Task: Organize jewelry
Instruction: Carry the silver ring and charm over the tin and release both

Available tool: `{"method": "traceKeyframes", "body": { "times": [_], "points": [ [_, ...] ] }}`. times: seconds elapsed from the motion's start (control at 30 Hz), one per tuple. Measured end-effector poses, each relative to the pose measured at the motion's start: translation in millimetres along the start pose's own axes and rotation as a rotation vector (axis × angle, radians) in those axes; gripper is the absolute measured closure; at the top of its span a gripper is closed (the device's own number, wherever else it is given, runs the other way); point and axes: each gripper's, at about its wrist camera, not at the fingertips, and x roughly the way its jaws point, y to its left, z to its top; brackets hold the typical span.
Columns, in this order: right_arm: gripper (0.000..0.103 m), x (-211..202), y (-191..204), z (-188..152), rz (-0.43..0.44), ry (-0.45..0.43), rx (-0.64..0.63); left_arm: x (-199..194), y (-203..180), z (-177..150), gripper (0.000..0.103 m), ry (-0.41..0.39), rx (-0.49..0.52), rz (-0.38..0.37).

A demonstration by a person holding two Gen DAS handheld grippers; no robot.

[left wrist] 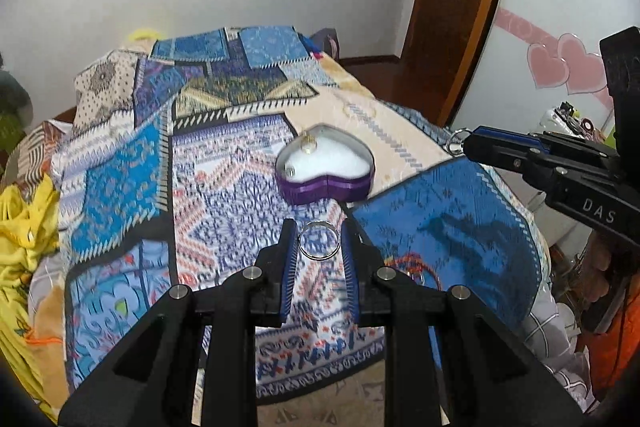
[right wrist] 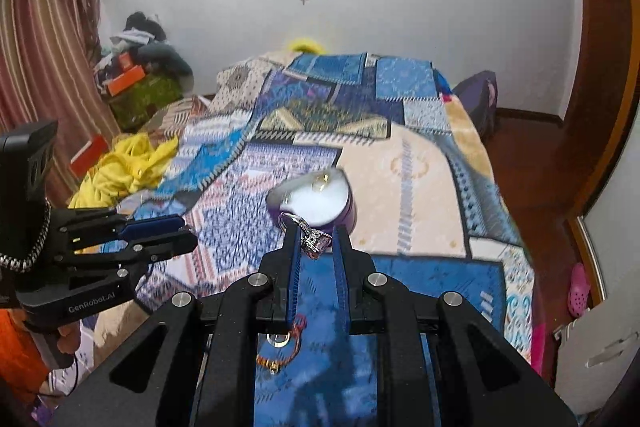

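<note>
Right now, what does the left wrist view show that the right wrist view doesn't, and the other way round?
Only the left wrist view: the left gripper shut on a plain silver ring, and pink heart stickers on the wall.
Only the right wrist view: the right gripper shut on a stone ring, plus striped curtains.
Both: the heart-shaped box on the patterned blanket.

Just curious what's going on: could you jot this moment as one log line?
left claw: holds plain ring | right claw: holds stone ring | heart box: open on bed, some jewelry inside
</note>
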Motion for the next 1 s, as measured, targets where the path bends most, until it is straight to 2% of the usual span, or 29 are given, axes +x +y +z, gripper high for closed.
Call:
{"method": "traceKeyframes", "body": {
  "times": [0.2,0.43,1.0],
  "points": [
    [0.089,2,-5,17,-0.006,-0.043,0.010,5,3,15,0.082,-0.024,0.013,0.007],
    [0.089,20,-8,24,0.002,-0.038,0.015,19,7,26,0.082,-0.033,0.009,0.004],
    [0.089,90,-17,20,0.023,0.103,-0.004,81,25,51,0.082,0.013,-0.032,-0.046]
  ]
}}
